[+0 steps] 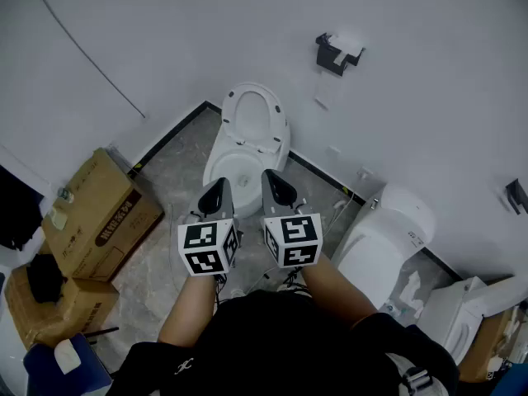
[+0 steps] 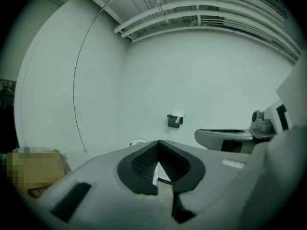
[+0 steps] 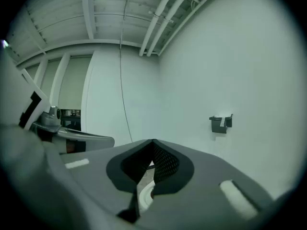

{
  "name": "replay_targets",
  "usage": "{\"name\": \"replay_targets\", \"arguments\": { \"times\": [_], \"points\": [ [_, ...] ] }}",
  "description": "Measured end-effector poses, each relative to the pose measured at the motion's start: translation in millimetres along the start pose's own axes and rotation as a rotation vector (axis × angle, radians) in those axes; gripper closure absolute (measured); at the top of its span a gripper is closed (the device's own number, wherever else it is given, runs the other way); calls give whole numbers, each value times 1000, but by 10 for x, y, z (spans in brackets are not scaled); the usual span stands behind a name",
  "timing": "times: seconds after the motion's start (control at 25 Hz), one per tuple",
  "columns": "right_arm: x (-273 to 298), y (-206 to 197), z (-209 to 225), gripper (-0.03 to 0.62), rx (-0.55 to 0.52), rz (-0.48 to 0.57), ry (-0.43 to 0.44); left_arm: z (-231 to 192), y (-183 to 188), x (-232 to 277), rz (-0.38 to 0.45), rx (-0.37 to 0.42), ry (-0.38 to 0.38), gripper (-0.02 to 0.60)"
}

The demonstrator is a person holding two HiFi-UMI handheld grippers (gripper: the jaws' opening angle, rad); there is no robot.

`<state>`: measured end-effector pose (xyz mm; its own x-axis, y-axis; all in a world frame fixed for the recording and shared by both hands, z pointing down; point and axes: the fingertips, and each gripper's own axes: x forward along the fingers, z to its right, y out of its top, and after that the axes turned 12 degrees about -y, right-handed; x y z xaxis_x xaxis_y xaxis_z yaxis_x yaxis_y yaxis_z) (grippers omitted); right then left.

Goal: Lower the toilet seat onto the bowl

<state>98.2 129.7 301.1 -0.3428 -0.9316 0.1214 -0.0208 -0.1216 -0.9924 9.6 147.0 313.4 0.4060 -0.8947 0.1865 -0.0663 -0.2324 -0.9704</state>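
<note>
The white toilet stands against the wall with its seat raised upright over the open bowl. I hold both grippers side by side in front of the bowl, pointing at it and touching nothing. The left gripper has its jaws together and empty; its tips meet in the left gripper view, where the top of the seat peeks over them. The right gripper is shut and empty too, with its tips meeting and a sliver of the bowl showing below them.
A black paper holder hangs on the wall right of the toilet. Cardboard boxes sit on the floor at left. A second white toilet and another ceramic piece stand at right. A thin cable runs down the wall.
</note>
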Motion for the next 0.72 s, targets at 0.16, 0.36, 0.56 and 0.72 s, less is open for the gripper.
{"name": "replay_targets", "arguments": {
  "times": [0.16,0.36,0.56,0.72],
  "points": [
    [-1,9,-81,586,17,6,8,-49,-10,-37,-4,1,-6,574],
    [0,7,-205,586,34,7,-2,-155,-21,-128,-1,1,-14,574],
    [30,-3,-450,586,26,9,10,-346,-24,-239,3,-3,-25,574],
    [5,-39,-709,585,44,20,27,-490,-125,-353,-8,-11,-47,574]
  ]
}}
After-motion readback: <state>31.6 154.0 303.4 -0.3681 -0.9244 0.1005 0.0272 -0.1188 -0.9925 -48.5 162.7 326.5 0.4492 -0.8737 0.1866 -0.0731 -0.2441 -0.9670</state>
